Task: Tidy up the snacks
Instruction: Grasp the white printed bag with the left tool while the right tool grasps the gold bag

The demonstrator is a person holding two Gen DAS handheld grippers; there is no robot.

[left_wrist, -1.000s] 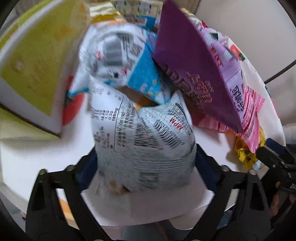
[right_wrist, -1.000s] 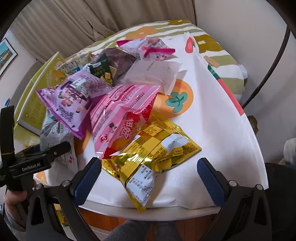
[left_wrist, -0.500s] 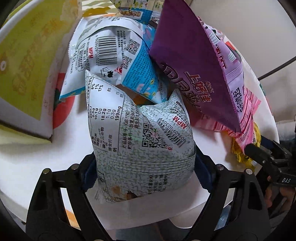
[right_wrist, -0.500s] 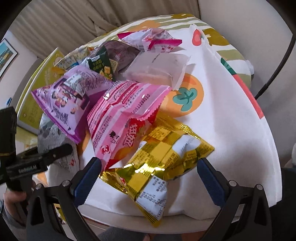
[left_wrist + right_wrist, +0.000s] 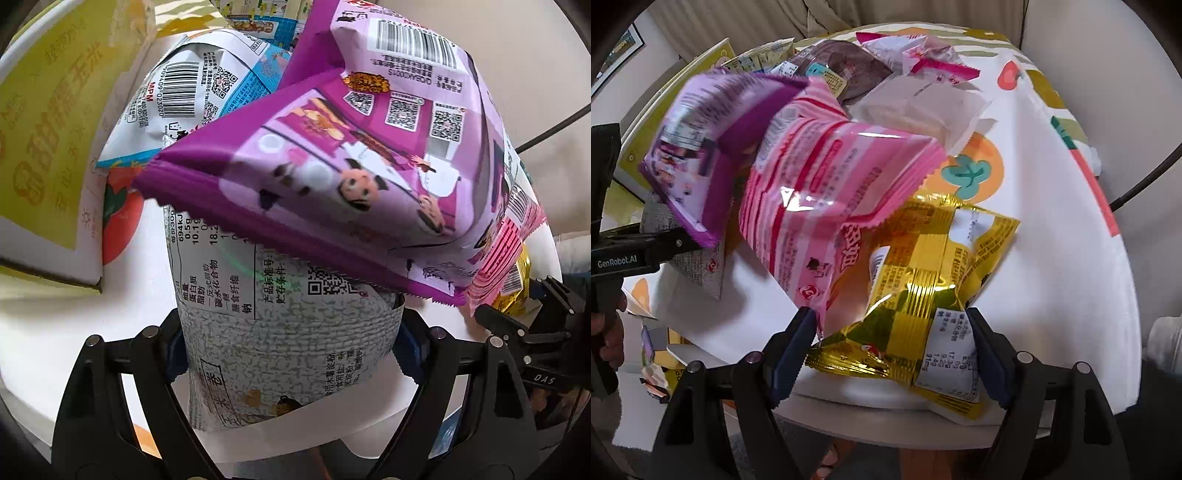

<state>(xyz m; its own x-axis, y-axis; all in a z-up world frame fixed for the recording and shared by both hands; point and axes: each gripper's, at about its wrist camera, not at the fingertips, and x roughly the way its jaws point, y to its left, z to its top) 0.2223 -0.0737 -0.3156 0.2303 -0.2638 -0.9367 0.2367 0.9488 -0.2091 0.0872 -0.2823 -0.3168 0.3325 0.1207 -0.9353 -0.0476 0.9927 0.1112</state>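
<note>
Gripping is the step in hand, by my reading: each tool has a packet between its pads and the sorting proper has not begun. The left tool (image 5: 290, 345), low in the left wrist frame, is closed on the grey speckled packet (image 5: 280, 325), whose sides bulge between the blue pads. The purple packet (image 5: 332, 177) lies tilted across its top, filling the middle and upper right of that frame, with the white-and-blue packet (image 5: 192, 96) behind it at upper centre and a yellow carton (image 5: 48, 122) at the left edge.

The right tool (image 5: 892, 350), low in the right wrist frame, is narrowed on the gold foil packet (image 5: 923, 295), which looks gripped, though contact on the left pad is partly hidden by the pink striped packet (image 5: 827, 184) leaning over it.

Next, I judge, each packet must be drawn out from under its neighbour without dragging the heap off the table (image 5: 1052, 258).

All are puffed, slippery film pillows with serrated seams; the gold one is creased and mirror-bright, the grey one matte. A soft printed white cloth covers the round table.
</note>
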